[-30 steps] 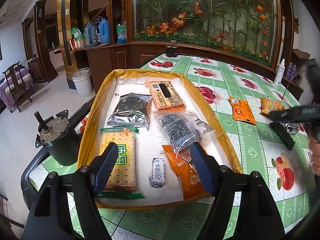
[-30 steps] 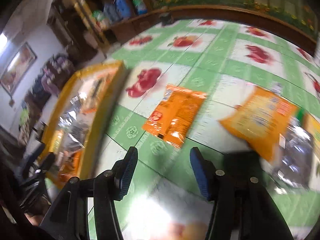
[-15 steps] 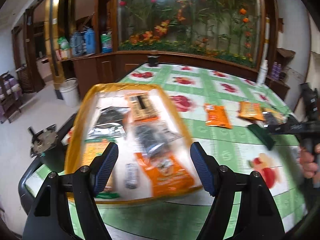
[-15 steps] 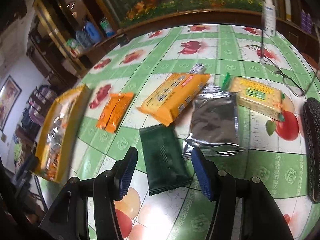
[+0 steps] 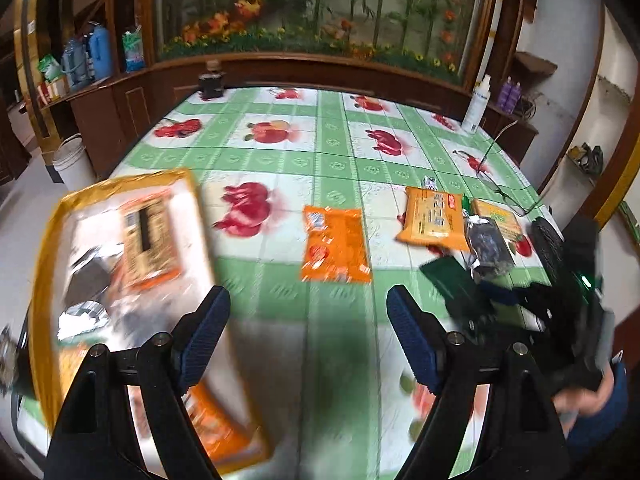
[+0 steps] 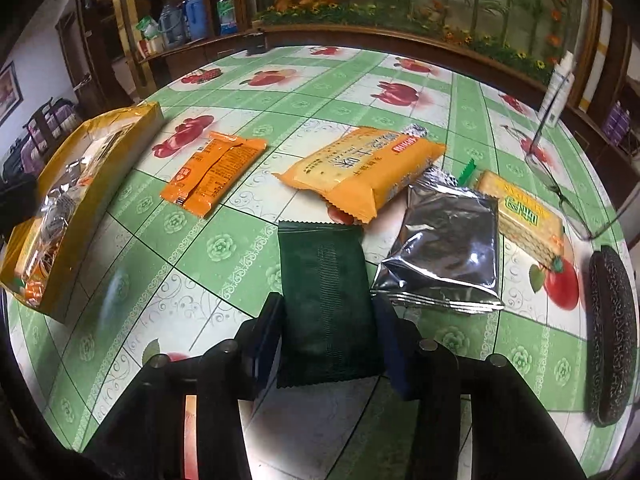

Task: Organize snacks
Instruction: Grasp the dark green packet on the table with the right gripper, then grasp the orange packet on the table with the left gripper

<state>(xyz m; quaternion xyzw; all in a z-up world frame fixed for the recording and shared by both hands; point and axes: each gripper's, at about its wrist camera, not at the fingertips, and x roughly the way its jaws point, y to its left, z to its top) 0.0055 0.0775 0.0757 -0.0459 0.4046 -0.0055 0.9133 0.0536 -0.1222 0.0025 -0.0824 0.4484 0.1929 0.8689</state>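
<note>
My right gripper (image 6: 326, 334) is shut on a dark green snack packet (image 6: 324, 300) lying on the tablecloth; the packet also shows in the left wrist view (image 5: 448, 276). Beyond it lie an orange packet (image 6: 214, 174), a large yellow-orange biscuit pack (image 6: 360, 168), a silver foil packet (image 6: 444, 248) and a yellow cracker pack (image 6: 528, 216). A yellow tray (image 5: 44, 240) holding several snacks sits at the left. My left gripper (image 5: 308, 340) is open and empty above the table, right of the tray.
A black glasses case (image 6: 612, 336) and spectacles (image 6: 560, 188) lie at the right. A white spray bottle (image 5: 478, 102) stands at the far right edge. A dark jar (image 5: 212, 80) stands at the far edge. The tray (image 6: 80, 184) sits by the table's left edge.
My left gripper has swung right, off the tray, toward the middle of the table. My right gripper has moved onto the dark green packet and closed on it.
</note>
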